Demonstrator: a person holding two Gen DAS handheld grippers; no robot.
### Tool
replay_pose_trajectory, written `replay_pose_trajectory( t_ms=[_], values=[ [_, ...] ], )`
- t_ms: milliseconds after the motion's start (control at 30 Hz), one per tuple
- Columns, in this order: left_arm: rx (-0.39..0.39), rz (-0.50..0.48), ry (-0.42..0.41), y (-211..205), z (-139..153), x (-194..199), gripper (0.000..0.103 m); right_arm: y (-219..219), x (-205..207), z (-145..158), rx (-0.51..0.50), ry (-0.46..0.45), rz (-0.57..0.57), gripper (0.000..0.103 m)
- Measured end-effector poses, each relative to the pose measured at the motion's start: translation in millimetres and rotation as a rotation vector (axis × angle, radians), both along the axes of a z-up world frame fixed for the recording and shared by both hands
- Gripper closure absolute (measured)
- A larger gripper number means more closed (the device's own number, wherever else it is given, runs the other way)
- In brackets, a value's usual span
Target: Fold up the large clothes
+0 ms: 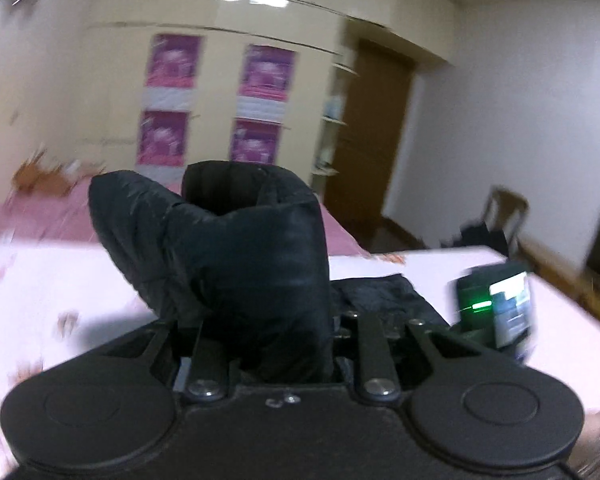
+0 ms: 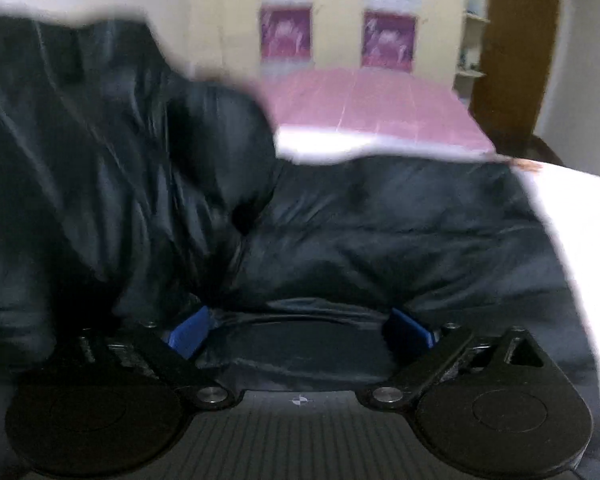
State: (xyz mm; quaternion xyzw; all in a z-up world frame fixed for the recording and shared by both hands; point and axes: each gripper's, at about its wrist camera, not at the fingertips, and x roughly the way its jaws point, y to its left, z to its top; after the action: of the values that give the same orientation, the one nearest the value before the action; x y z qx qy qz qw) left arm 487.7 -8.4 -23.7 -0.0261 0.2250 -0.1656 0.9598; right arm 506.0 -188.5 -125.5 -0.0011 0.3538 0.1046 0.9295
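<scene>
A black puffy jacket (image 2: 340, 224) lies on the bed. In the left wrist view my left gripper (image 1: 268, 336) is shut on a thick fold of the jacket (image 1: 236, 256), which stands up between the fingers and hides them. In the right wrist view my right gripper (image 2: 300, 332) is open, its blue pads (image 2: 190, 332) spread wide with jacket fabric lying between them. A raised part of the jacket (image 2: 80, 140) fills the left of that view.
The bed has a white patterned sheet (image 1: 40, 276) and a pink cover (image 2: 372, 108) further back. A device with a lit screen and green light (image 1: 496, 304) is at the right. A cream wardrobe with purple posters (image 1: 216, 100), a brown door (image 1: 372, 140) and a chair (image 1: 504, 208) stand behind.
</scene>
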Motion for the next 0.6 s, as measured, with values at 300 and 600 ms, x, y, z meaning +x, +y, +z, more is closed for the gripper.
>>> replay_pose_trajectory(
  t_ms=[300,600],
  values=[
    [0.273,-0.332,-0.028,-140.2,-5.5,18.0,0.078,-119.5,-42.6,-41.7,0.004,0.133,-0.102,0.007],
    [0.337,-0.537,0.095,-236.6,-93.2,39.1,0.078,-217.1,-80.1,-24.6,0.137,0.081,-0.256,0.007]
  ],
)
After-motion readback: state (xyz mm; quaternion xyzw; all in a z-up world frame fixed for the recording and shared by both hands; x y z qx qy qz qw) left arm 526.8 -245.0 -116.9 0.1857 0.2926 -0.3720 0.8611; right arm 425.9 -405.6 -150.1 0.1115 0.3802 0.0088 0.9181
